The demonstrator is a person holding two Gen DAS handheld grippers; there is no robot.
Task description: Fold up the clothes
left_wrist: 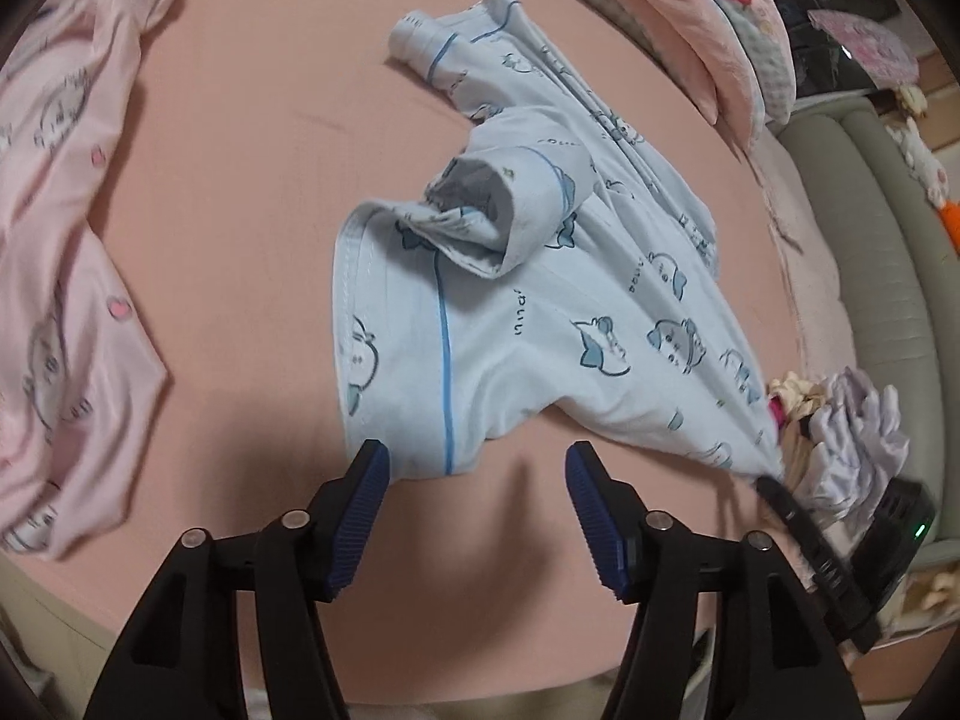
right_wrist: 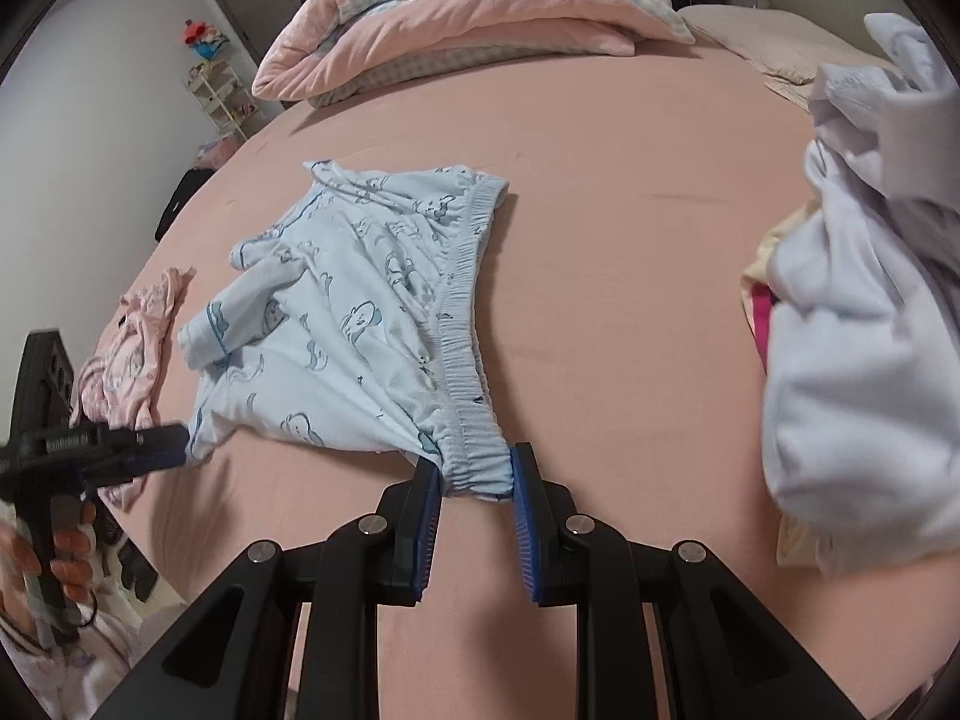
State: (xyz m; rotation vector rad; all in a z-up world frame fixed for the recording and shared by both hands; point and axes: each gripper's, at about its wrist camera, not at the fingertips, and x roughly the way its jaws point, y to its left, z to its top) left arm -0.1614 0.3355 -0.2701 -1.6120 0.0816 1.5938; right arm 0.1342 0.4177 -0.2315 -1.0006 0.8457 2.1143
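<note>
Two hand-held grippers work one pair of pale blue shorts (right_wrist: 360, 330) lying on a pink bed (right_wrist: 630, 240). The right hand-held gripper (right_wrist: 477, 474) has its ribbed blue pads clamped on the gathered elastic waistband corner (right_wrist: 480, 468); only the right wrist view shows that grip clearly. From the left wrist view it appears just as a black bar at the cloth's stretched tip. The left hand-held gripper (left_wrist: 477, 462) looks spread apart in its own view, a hem corner of the shorts beside its left pad, yet the right wrist view shows its tips closed onto that hem corner (right_wrist: 192, 426), so I cannot tell whether it grips. That view also shows the hand (right_wrist: 60, 546) around its handle.

The shorts are thin and soft, printed with small cartoon animals and edged with darker blue piping (left_wrist: 445, 360); one leg cuff is turned over, showing a grey inside. A pink printed garment (left_wrist: 60, 240) lies crumpled well apart. Folded pink quilts (right_wrist: 468, 18) are stacked at the bed's far end. A white cloth bundle (right_wrist: 858, 300) fills the right edge.
</note>
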